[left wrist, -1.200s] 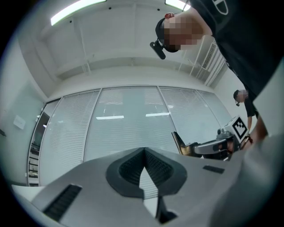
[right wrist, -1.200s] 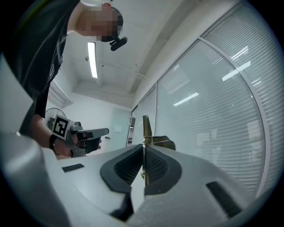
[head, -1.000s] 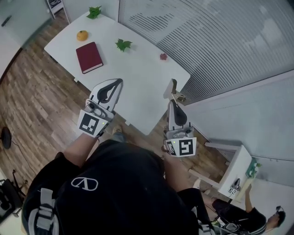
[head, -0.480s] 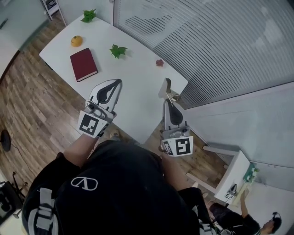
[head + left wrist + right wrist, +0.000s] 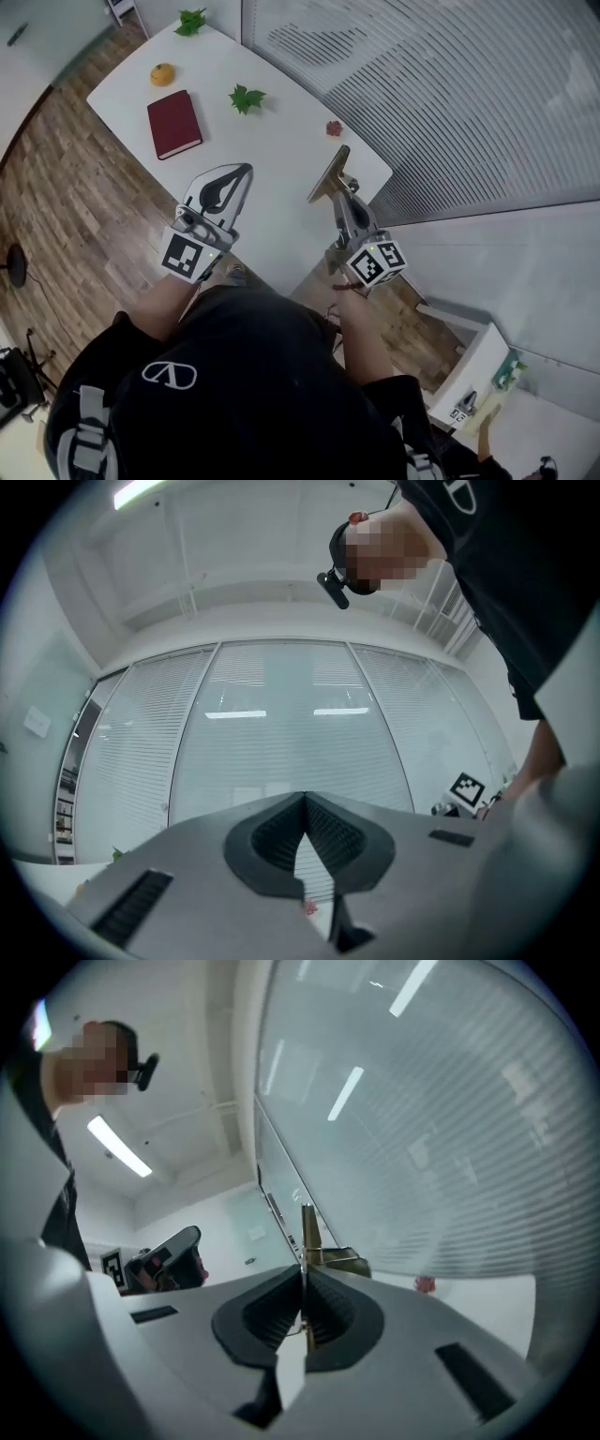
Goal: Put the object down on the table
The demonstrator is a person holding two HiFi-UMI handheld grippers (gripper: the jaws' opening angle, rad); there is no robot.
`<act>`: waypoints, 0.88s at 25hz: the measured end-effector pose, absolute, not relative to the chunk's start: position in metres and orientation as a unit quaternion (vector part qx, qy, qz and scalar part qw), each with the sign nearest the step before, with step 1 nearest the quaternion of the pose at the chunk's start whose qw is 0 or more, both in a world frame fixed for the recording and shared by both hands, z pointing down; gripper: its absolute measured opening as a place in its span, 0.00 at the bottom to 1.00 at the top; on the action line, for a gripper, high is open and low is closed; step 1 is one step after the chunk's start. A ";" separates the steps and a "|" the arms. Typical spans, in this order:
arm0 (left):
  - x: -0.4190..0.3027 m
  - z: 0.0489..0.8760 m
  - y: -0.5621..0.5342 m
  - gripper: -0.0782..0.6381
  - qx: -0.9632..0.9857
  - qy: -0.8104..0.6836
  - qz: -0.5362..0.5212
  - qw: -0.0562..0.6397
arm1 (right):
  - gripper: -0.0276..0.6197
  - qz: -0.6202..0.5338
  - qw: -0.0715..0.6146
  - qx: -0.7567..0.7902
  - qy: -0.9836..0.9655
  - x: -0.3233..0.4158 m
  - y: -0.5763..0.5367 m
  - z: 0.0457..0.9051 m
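Brass-coloured object (image 5: 328,178) was pinched by its thin plate in the clenched right hand-held gripper (image 5: 343,186) above the tabletop (image 5: 272,141) corner, the left hand-held gripper (image 5: 241,170) closed on nothing, and I judged it could tip off that edge if released so near it.

Object (image 5: 327,177): thin, brass-coloured metal piece, tilted. Clamped edge-on between the right gripper's (image 5: 343,190) closed jaws, over the white table's (image 5: 272,169) near right edge.
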State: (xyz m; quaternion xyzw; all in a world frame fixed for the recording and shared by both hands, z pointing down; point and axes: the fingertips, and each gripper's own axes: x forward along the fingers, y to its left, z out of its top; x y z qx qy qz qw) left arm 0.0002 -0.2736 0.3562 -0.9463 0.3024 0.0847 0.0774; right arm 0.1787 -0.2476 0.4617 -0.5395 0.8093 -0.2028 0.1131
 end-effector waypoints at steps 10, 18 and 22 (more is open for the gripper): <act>-0.004 0.374 -0.278 0.12 -0.942 0.322 0.061 0.069 | 0.05 -0.490 0.165 -0.417 0.748 0.168 -0.274 0.605; -0.006 0.384 -0.279 0.12 -0.940 0.330 0.056 0.061 | 0.05 -0.588 0.119 -0.397 0.695 0.162 -0.283 0.698; -0.008 0.387 -0.280 0.12 -0.939 0.334 0.051 0.058 | 0.05 -0.610 0.091 -0.393 0.682 0.157 -0.286 0.722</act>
